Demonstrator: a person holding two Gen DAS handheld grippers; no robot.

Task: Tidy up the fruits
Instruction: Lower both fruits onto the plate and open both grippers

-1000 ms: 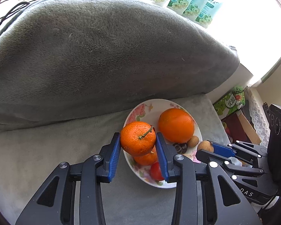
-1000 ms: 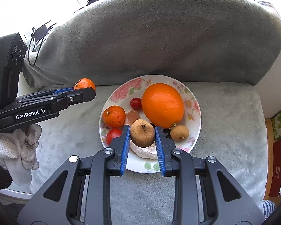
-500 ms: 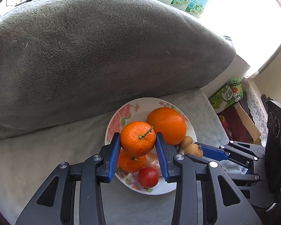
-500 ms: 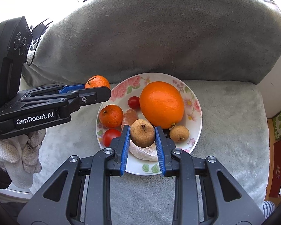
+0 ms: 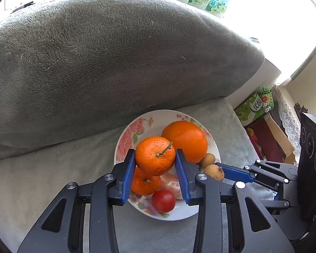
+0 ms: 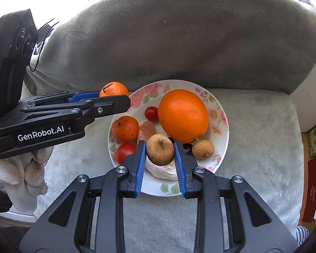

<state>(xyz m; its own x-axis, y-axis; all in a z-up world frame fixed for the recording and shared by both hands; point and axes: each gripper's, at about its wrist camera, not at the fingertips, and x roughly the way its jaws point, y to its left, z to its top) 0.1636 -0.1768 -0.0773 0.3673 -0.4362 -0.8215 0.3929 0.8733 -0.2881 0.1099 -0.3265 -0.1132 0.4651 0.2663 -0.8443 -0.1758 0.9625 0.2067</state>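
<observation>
Left gripper (image 5: 155,176) jaws pinch a tangerine (image 5: 155,156) above the plate (image 5: 124,145); right gripper (image 6: 160,165) jaws pinch a longan (image 6: 160,149) over the same plate. Risks: round fruit slipping free, rolling onto the grey cushion (image 6: 263,147); grippers colliding.

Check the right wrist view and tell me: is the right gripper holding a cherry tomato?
No, the right gripper is shut on a brown longan; both cherry tomatoes lie on the floral plate.
</observation>
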